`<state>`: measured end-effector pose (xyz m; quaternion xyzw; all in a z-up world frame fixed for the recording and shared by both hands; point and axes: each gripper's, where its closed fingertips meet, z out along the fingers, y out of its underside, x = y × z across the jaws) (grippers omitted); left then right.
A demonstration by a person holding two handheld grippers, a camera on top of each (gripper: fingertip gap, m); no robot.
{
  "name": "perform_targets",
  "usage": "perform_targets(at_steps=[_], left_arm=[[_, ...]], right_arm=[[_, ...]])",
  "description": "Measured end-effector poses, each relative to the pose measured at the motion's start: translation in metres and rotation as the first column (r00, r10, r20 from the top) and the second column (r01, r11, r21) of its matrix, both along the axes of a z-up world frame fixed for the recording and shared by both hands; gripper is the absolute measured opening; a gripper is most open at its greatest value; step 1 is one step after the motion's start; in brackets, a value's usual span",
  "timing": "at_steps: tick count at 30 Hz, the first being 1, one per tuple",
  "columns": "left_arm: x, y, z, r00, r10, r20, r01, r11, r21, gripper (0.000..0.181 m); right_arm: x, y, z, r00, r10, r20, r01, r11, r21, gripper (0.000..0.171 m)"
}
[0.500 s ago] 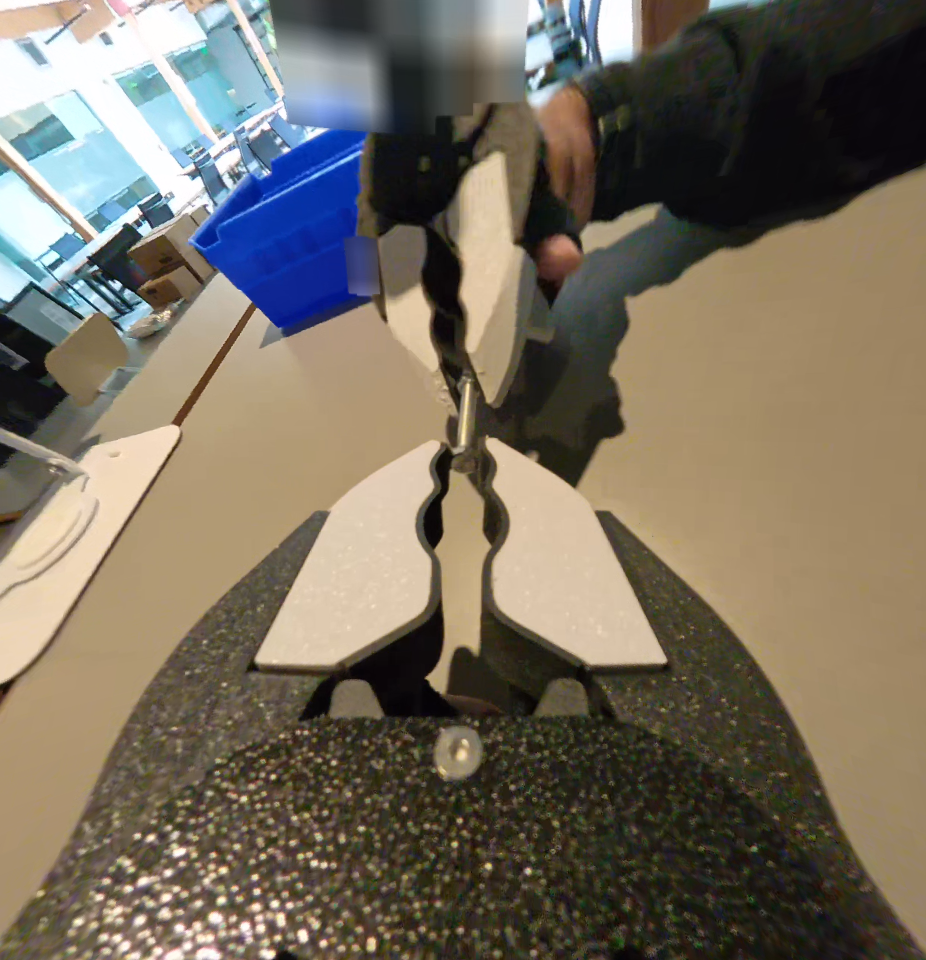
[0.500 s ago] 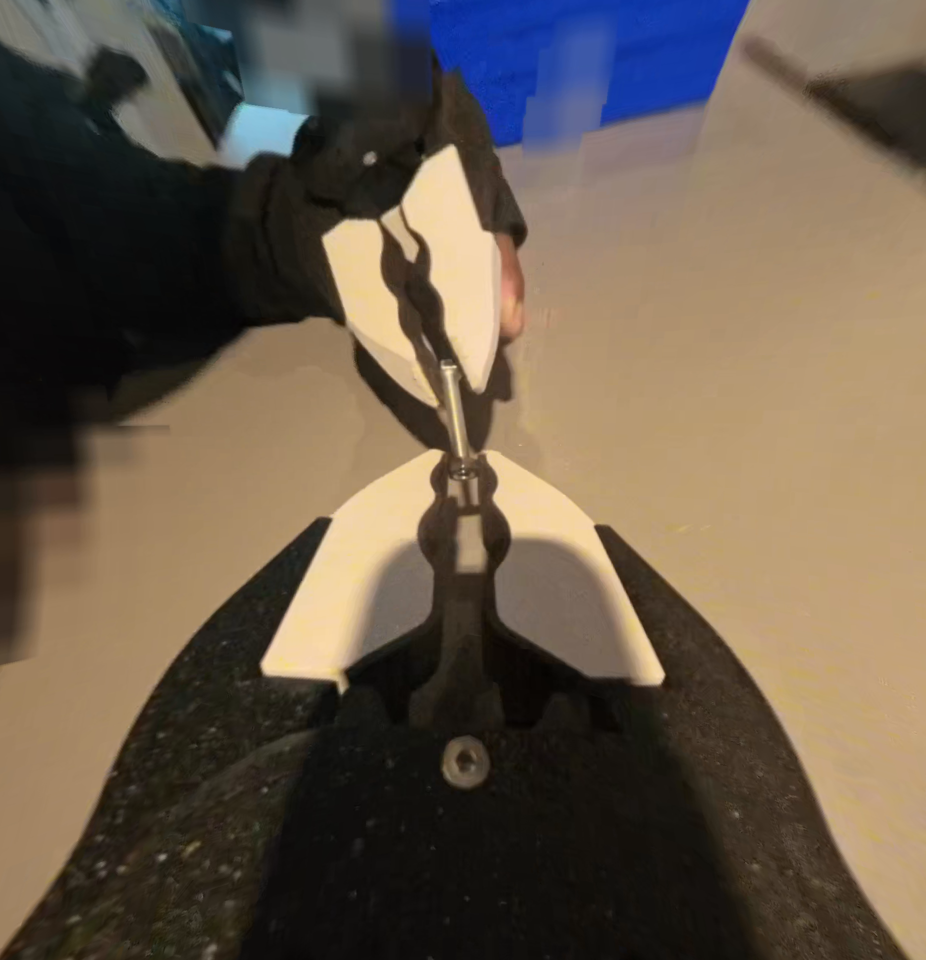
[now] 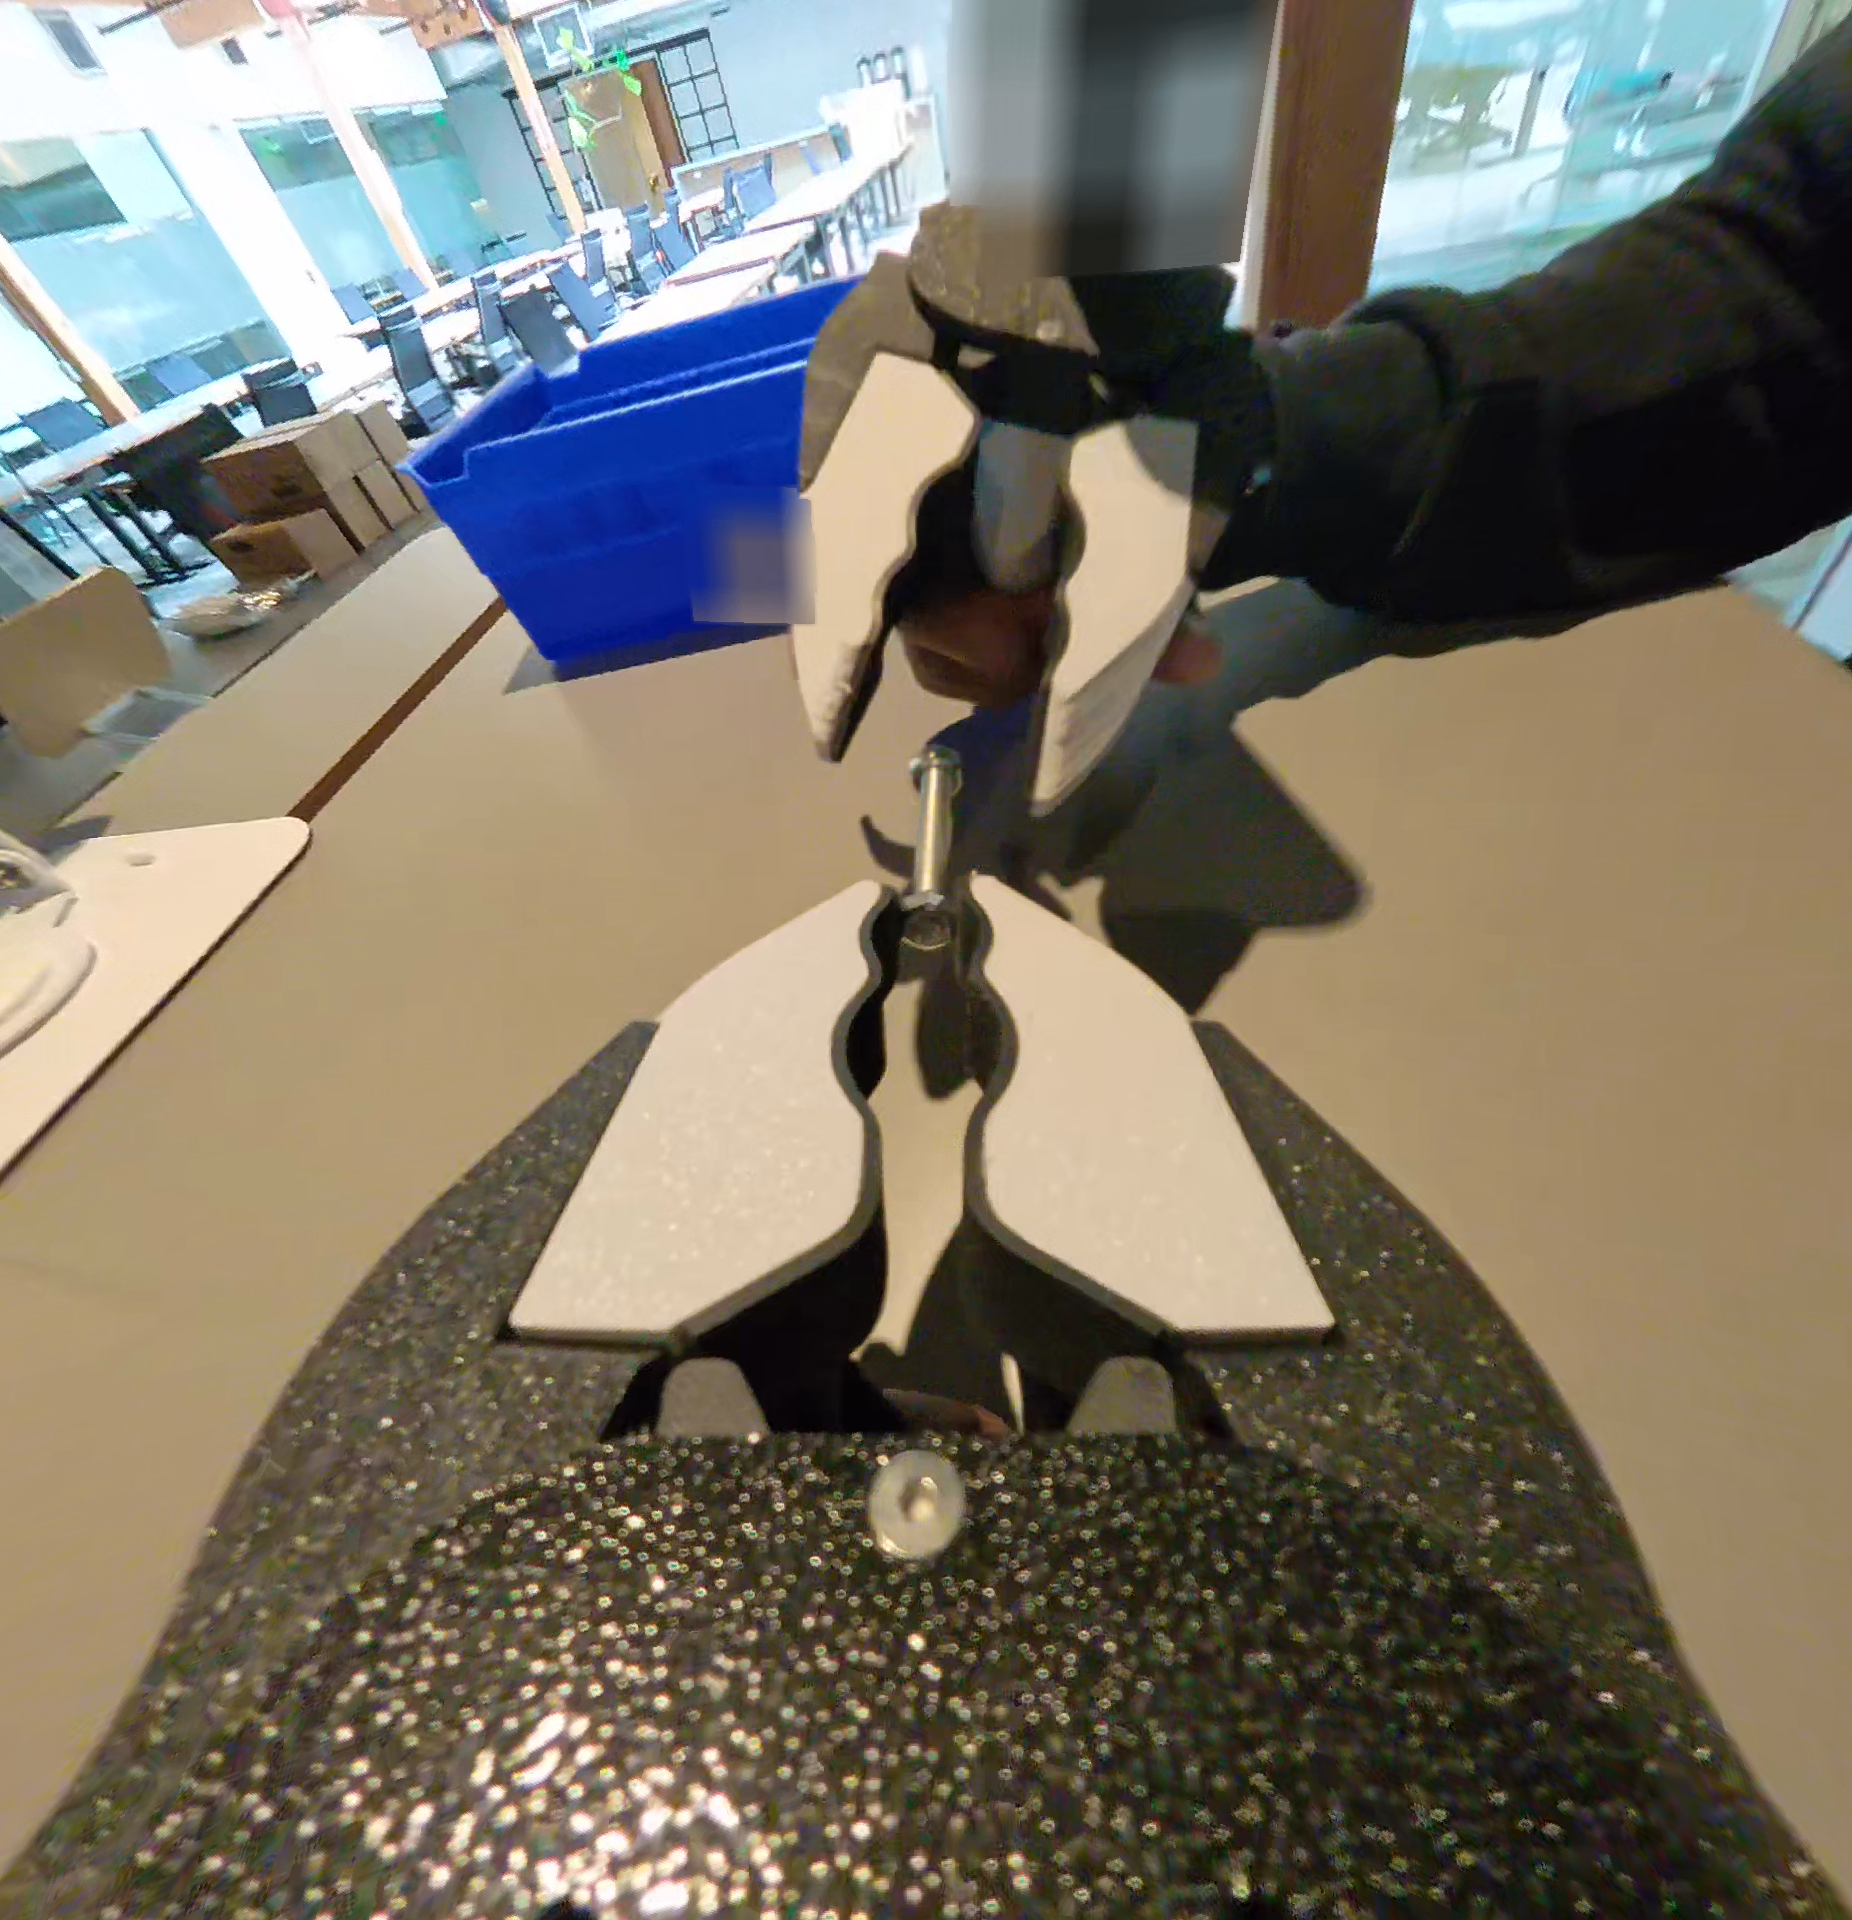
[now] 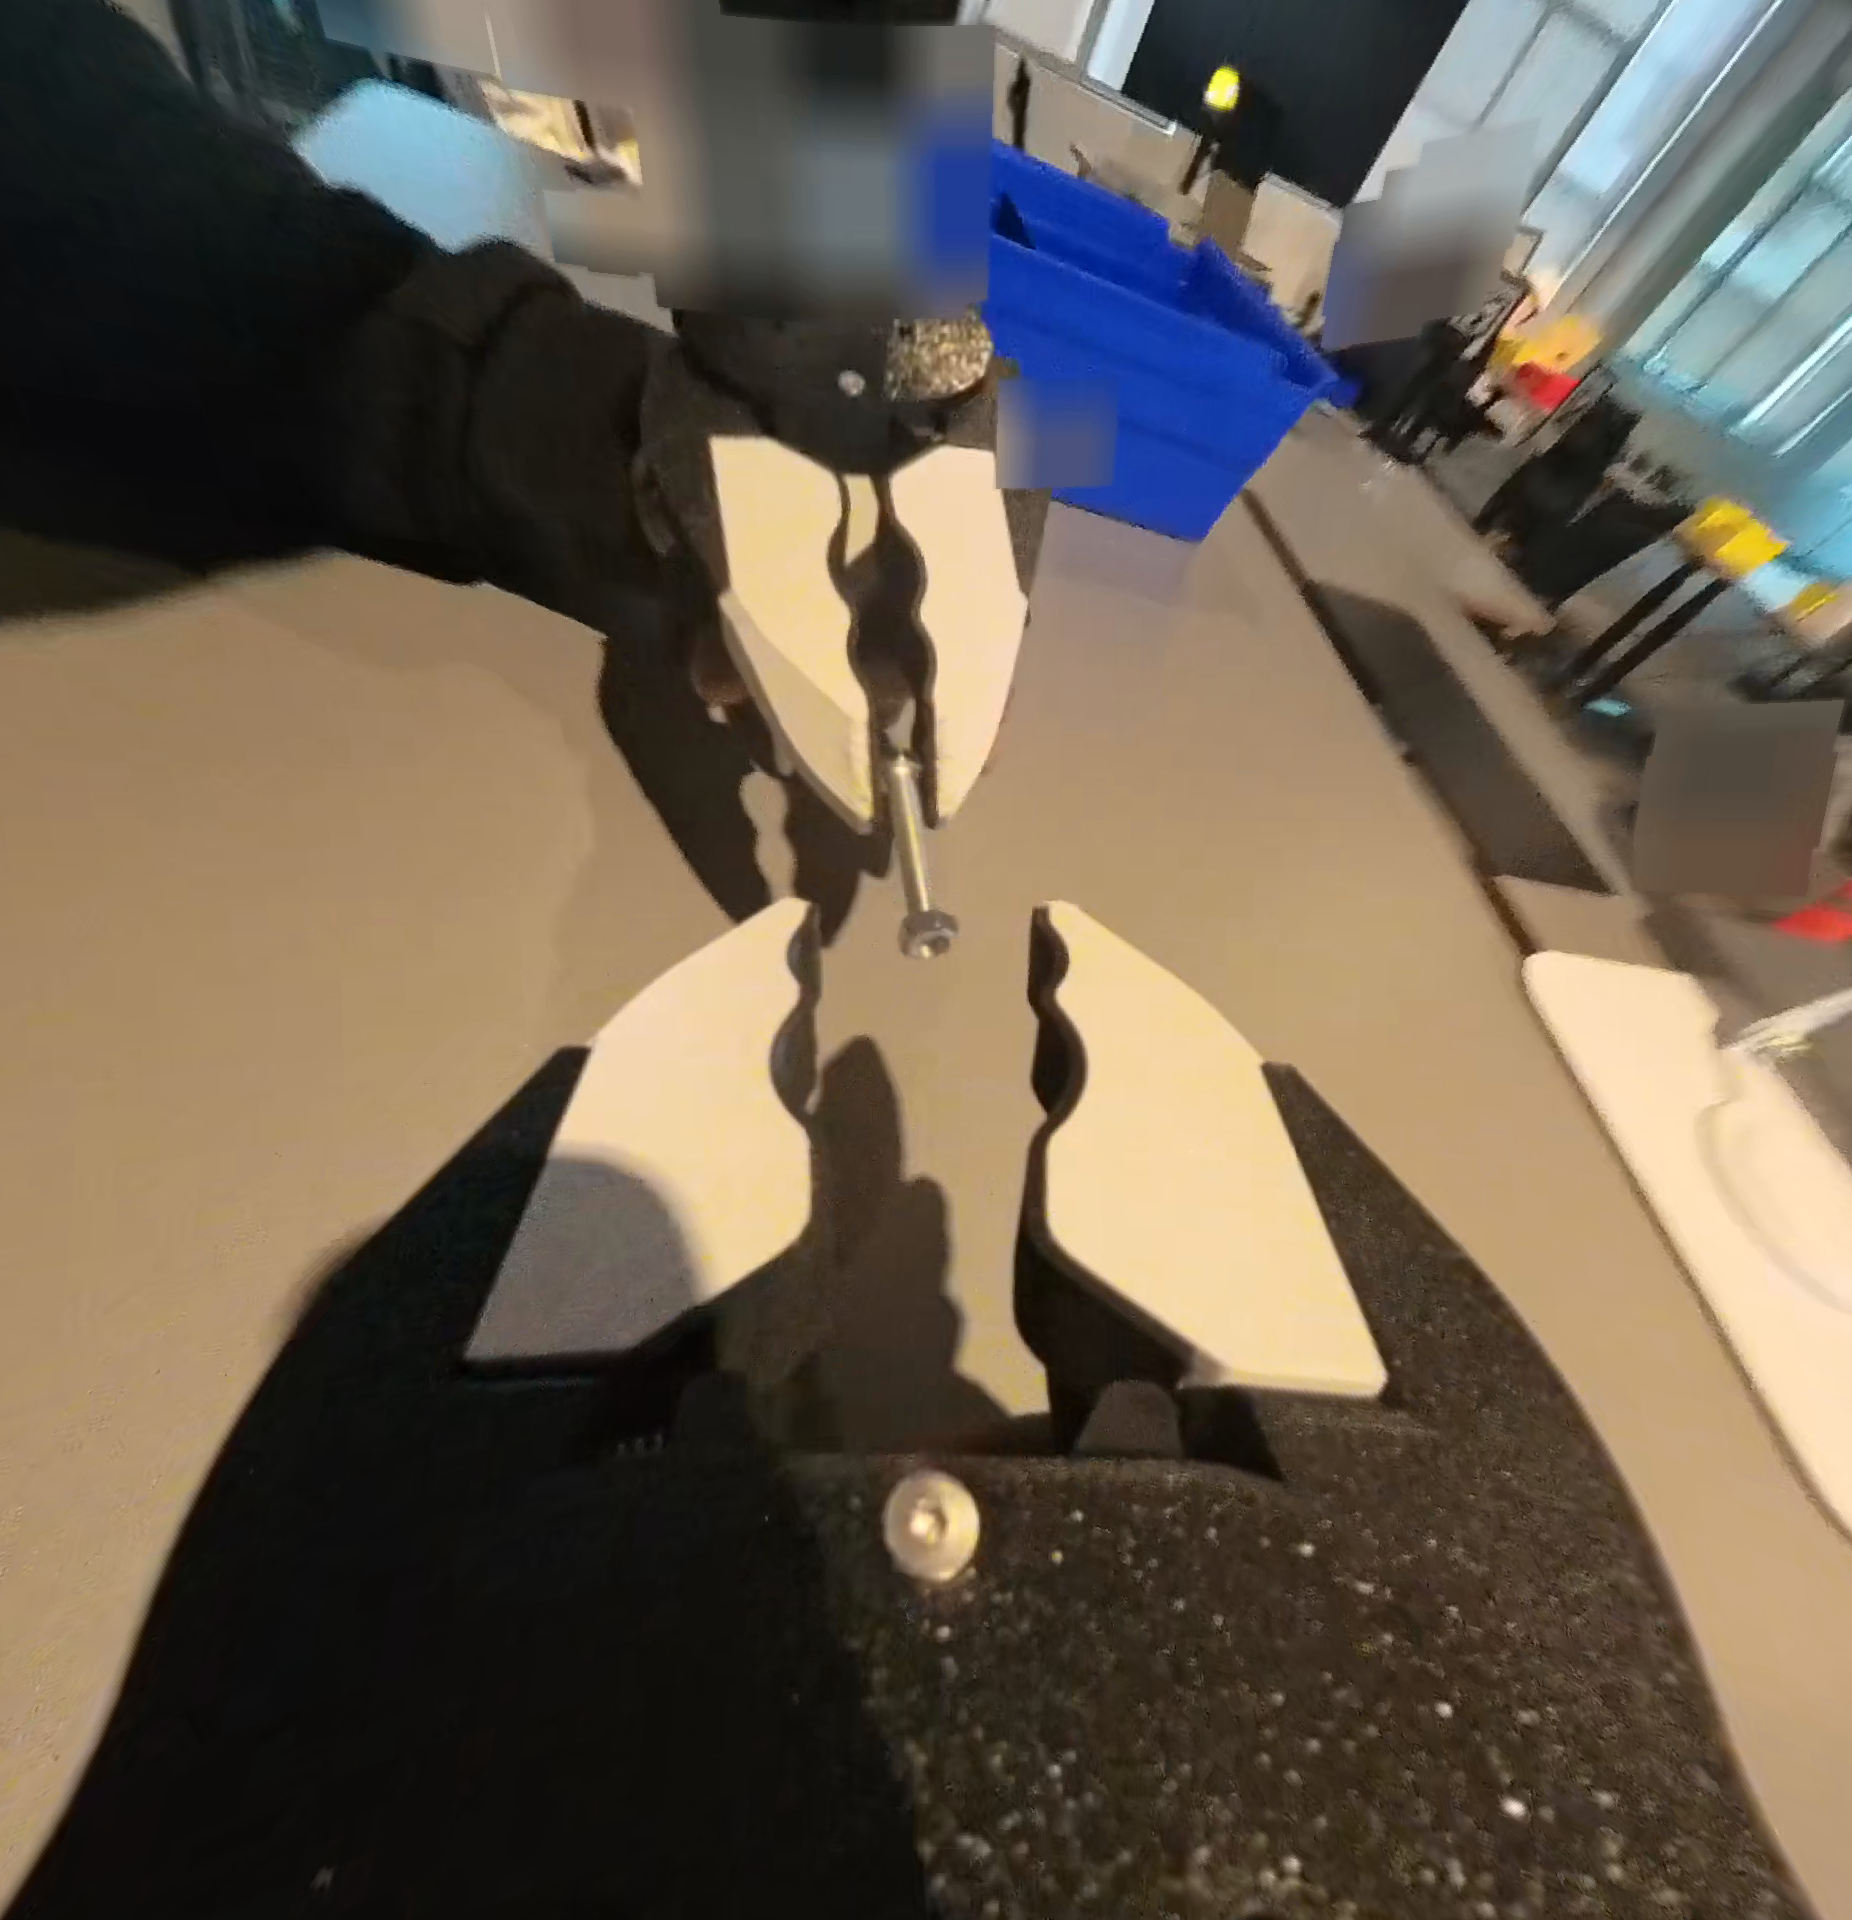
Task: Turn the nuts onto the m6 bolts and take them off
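Left wrist view, left gripper (image 3: 927, 914) clamping bolt (image 3: 930, 831), right gripper (image 3: 937, 758) wide, no legible writing

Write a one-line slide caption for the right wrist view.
Right gripper open around the nut on a bolt that the left gripper clamps above the table.

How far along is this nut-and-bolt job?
Done: a nut sits on the free end of the bolt. In hand: the left gripper is shut on the bolt's other end, while the right gripper is open, fingers either side of the nut, not touching. Left: more turning; whether it is going on or coming off cannot be told.
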<state>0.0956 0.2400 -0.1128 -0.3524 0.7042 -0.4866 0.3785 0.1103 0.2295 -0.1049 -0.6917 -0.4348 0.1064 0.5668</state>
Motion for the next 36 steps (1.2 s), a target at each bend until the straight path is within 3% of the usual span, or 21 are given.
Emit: perform_targets(at_steps=[4, 8, 10, 12, 14, 15, 18, 20, 24, 28, 32, 34, 36], left_arm=[[-0.003, -0.005, 0.004, 0.999, -0.036, 0.004, 0.036, 0.998, -0.049, 0.01], [-0.002, -0.008, 0.0, 0.999, -0.038, 0.005, 0.038, 0.999, 0.017, 0.01], [-0.002, -0.009, -0.009, 1.0, -0.03, 0.003, 0.03, 0.99, 0.138, 0.01], [-0.001, -0.01, -0.017, 1.0, -0.027, 0.003, 0.025, 0.971, 0.237, 0.01], [0.002, -0.01, -0.017, 1.0, -0.014, 0.013, 0.01, 0.969, 0.247, 0.01], [0.002, -0.009, -0.014, 1.0, -0.006, 0.021, 0.001, 0.975, 0.223, 0.01], [0.002, -0.004, -0.008, 1.0, 0.006, 0.028, -0.011, 0.986, 0.165, 0.01], [0.001, -0.002, -0.004, 0.999, 0.007, 0.033, -0.011, 0.992, 0.124, 0.01], [-0.001, -0.003, -0.001, 1.0, -0.003, 0.026, 0.001, 0.998, 0.069, 0.01], [0.0, -0.005, -0.006, 1.0, -0.011, -0.002, 0.011, 0.997, 0.083, 0.01], [0.001, -0.004, -0.013, 1.0, 0.005, -0.016, -0.003, 0.988, 0.157, 0.01], [0.002, -0.002, -0.02, 0.999, 0.022, -0.026, -0.016, 0.971, 0.239, 0.01], [0.001, -0.001, -0.028, 0.999, 0.029, -0.037, -0.016, 0.948, 0.318, 0.01]], right_arm=[[-0.001, 0.001, -0.005, 0.996, -0.02, 0.082, 0.017, 0.999, 0.033, 0.019], [-0.005, -0.004, -0.012, 1.0, 0.015, 0.014, -0.014, 0.993, -0.116, 0.011], [-0.008, -0.009, -0.016, 0.994, 0.021, -0.111, -0.054, 0.952, -0.301, 0.011], [-0.011, -0.016, -0.018, 0.955, -0.017, -0.296, -0.145, 0.845, -0.515, 0.011], [-0.012, -0.017, -0.014, 0.885, -0.078, -0.459, -0.249, 0.753, -0.609, 0.011], [-0.009, -0.014, -0.013, 0.867, -0.095, -0.49, -0.259, 0.754, -0.604, 0.011], [-0.001, -0.007, -0.012, 0.918, -0.051, -0.393, -0.161, 0.858, -0.488, 0.032], [0.0, -0.008, -0.006, 0.961, 0.004, -0.276, -0.105, 0.93, -0.352, 0.036], [-0.001, -0.006, 0.0, 0.998, 0.025, -0.063, -0.032, 0.994, -0.107, 0.032], [-0.002, -0.004, -0.001, 1.0, 0.01, 0.029, -0.01, 1.0, -0.014, 0.022], [-0.001, -0.002, -0.017, 0.996, -0.01, 0.087, 0.019, 0.994, -0.108, 0.01], [-0.001, -0.002, -0.028, 0.999, -0.033, 0.018, 0.037, 0.96, -0.279, 0.01], [-0.003, -0.005, -0.035, 0.987, -0.084, -0.136, 0.007, 0.872, -0.489, 0.01]])
